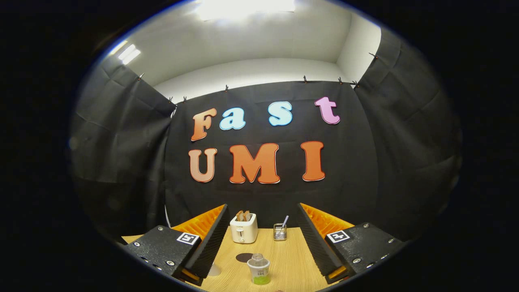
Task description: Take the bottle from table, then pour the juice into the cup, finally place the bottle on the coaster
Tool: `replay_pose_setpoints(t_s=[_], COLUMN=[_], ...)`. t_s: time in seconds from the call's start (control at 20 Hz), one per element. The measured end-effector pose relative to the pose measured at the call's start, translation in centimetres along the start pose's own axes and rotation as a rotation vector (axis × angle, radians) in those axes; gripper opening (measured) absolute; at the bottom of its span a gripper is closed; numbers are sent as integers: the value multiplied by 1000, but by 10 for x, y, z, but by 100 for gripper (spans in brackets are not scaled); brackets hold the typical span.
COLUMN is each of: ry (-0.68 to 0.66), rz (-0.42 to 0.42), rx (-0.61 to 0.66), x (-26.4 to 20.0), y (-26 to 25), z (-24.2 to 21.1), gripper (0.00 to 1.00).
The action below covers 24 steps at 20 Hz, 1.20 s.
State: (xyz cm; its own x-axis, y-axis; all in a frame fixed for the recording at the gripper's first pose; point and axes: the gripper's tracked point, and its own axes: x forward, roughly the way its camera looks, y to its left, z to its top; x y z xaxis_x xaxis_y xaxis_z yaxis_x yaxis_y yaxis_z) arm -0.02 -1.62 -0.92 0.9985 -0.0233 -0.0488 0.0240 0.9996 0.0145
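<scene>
Released and spread wide, the jaws of the gripper (pixel 261 239) grip nothing; the two fingers (pixel 211 239) stand well apart on either side of the scene, above a wooden table (pixel 292 259).

Between the fingers, near their bases, a small bottle (pixel 258 269) stands upright on the table. It has a clear top and a green band around its lower part, and neither finger touches it. Just beyond the bottle lies a dark round coaster (pixel 244 257), flat on the wood and partly hidden behind the bottle's neck. Beside the inner edge of the left finger, a pale rounded thing (pixel 214 269) sits on the table; most of it is hidden by the finger, so I cannot tell whether it is the cup.

Farther back, at the table's far edge, a white toaster (pixel 243 228) stands with slices of bread in its slots. To its right is a small wire holder (pixel 279 232) with a utensil leaning out of it.
</scene>
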Motion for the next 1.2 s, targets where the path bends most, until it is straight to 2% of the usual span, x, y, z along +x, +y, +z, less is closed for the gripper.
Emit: replay_pose_setpoints(t_s=[0.25, 0.5, 0.85, 1.2], ry=[7, 46, 149, 182], rz=[2, 29, 45, 53], rx=[7, 18, 34, 26], x=[1, 6, 16, 26], y=[-3, 8, 17, 24], z=[-11, -44, -124, -188], gripper=[98, 98, 99, 98])
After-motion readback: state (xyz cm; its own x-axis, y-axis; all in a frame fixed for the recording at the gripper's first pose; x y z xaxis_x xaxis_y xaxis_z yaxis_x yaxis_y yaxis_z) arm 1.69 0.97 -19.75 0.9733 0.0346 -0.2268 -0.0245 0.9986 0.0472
